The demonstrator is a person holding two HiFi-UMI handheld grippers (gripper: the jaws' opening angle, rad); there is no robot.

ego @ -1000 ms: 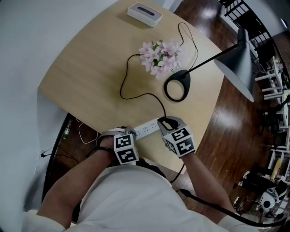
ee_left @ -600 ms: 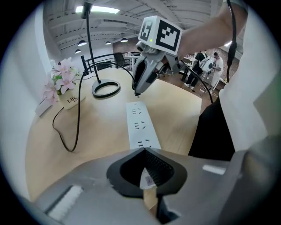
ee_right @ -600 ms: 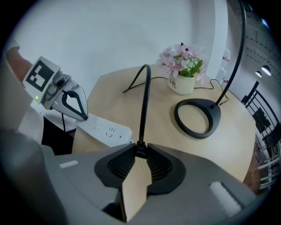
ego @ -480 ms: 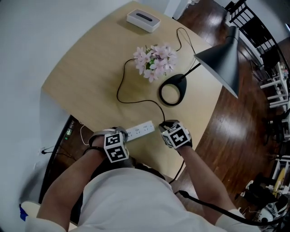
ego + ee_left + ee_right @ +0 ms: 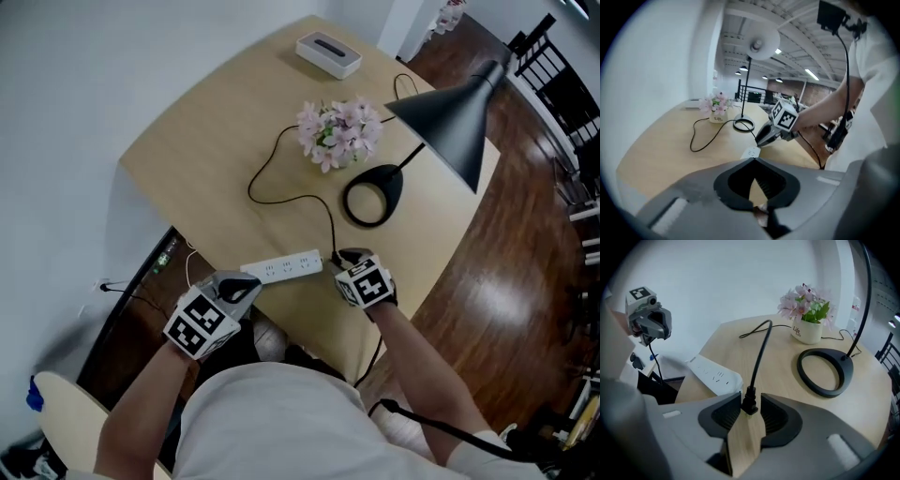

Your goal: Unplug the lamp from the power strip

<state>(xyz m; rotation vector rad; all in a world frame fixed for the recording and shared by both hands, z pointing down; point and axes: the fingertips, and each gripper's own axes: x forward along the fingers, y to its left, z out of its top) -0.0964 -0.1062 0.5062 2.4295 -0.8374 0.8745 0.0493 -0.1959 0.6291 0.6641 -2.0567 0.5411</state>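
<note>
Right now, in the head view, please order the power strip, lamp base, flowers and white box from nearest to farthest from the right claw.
From the right claw, shut on the plug:
1. Power strip, just to its left.
2. Lamp base, ahead of it.
3. Flowers, farther back, mid-table.
4. White box, at the far edge.

Head view: high overhead, facing steeply down, most of tabletop [image 5: 216,159] in frame. Left gripper view: low off near edge, facing across toward lamp base [image 5: 735,123], right gripper [image 5: 760,140] mid-distance. Right gripper view: close on plug [image 5: 749,404], facing far edge. Shared by all three: power strip [image 5: 715,373], lamp base.
</note>
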